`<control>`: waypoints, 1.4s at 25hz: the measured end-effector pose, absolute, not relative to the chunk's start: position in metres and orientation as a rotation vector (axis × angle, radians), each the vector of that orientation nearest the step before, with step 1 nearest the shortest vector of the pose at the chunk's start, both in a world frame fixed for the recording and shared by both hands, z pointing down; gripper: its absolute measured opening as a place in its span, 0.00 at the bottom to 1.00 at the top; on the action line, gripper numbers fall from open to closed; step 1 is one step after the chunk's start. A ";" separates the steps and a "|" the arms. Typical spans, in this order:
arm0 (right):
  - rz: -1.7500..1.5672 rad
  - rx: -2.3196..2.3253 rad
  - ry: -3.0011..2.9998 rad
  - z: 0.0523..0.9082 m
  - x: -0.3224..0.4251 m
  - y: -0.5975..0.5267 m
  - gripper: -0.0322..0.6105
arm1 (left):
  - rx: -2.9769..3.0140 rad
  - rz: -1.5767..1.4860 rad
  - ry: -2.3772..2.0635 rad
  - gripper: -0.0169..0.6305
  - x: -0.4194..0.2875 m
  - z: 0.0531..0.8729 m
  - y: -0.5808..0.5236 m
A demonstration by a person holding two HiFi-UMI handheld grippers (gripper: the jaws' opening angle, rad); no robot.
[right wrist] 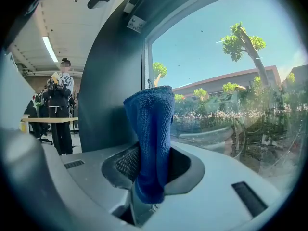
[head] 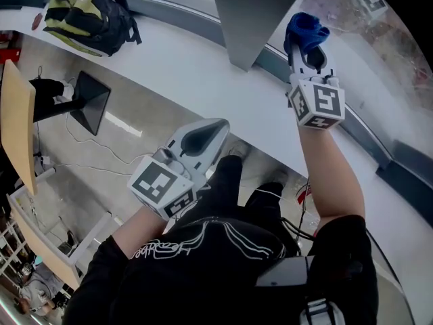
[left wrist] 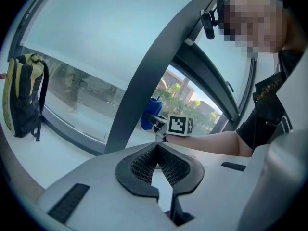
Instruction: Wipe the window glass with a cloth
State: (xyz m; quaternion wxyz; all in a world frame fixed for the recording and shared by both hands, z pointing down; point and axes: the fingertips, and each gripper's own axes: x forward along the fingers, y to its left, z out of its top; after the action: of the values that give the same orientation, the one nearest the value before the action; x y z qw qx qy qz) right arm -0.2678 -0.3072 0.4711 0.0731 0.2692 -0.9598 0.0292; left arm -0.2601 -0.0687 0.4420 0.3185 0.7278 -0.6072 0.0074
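Closest in, your black top fills the bottom of the head view, with both forearms reaching out from it. Your left gripper sits low and near you, by the near edge of the white sill. Its own view shows the ribbed pads meeting at the tips with nothing between them, so it is closed and empty. Your right gripper is up at the far right, just right of the grey post, and its jaws are clamped on the blue cloth. You have the cloth pinched low down: a short tail hangs under the pads and a tall folded wad stands out past the jaw tips toward the window glass. No view lets you tell whether the wad touches the pane

The cloth looks like microfibre, so judge it light, soft and limp. It will likely fold over under pressure rather than push back. Gripping across the folded thickness, deep in the pads, seems the right hold, since a shallow pinch could let it slide out. The glass is hard, smooth and scratchable, so let only the wad meet it and hold the jaw tips clear. A backpack lies on the sill at the far left, well apart from your work
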 end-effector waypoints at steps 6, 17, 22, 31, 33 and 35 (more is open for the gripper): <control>0.097 0.845 -2.861 0.472 -0.237 -0.311 0.20 | 1.953 0.025 -1.558 0.03 -0.240 0.441 -0.081; 0.084 0.968 -2.809 0.469 -0.114 -0.332 0.20 | 2.056 0.048 -1.451 0.03 -0.145 0.440 -0.114; 0.064 1.067 -2.774 0.463 -0.034 -0.348 0.20 | 2.104 0.058 -1.388 0.03 -0.087 0.441 -0.127; 0.098 1.268 -2.704 0.477 0.115 -0.372 0.20 | 2.148 0.115 -1.298 0.03 0.012 0.459 -0.140; 0.114 1.312 -2.680 0.481 0.149 -0.378 0.20 | 2.154 0.127 -1.283 0.03 0.035 0.462 -0.146; 0.125 1.352 -2.655 0.485 0.182 -0.386 0.20 | 2.158 0.131 -1.268 0.03 0.057 0.465 -0.153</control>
State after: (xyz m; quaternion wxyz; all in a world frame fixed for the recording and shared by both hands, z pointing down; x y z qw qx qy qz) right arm 0.1820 -0.3861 0.4848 0.0797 0.4519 -0.8875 0.0418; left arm 0.0566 -0.1531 0.4654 0.3122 0.8180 -0.4806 0.0495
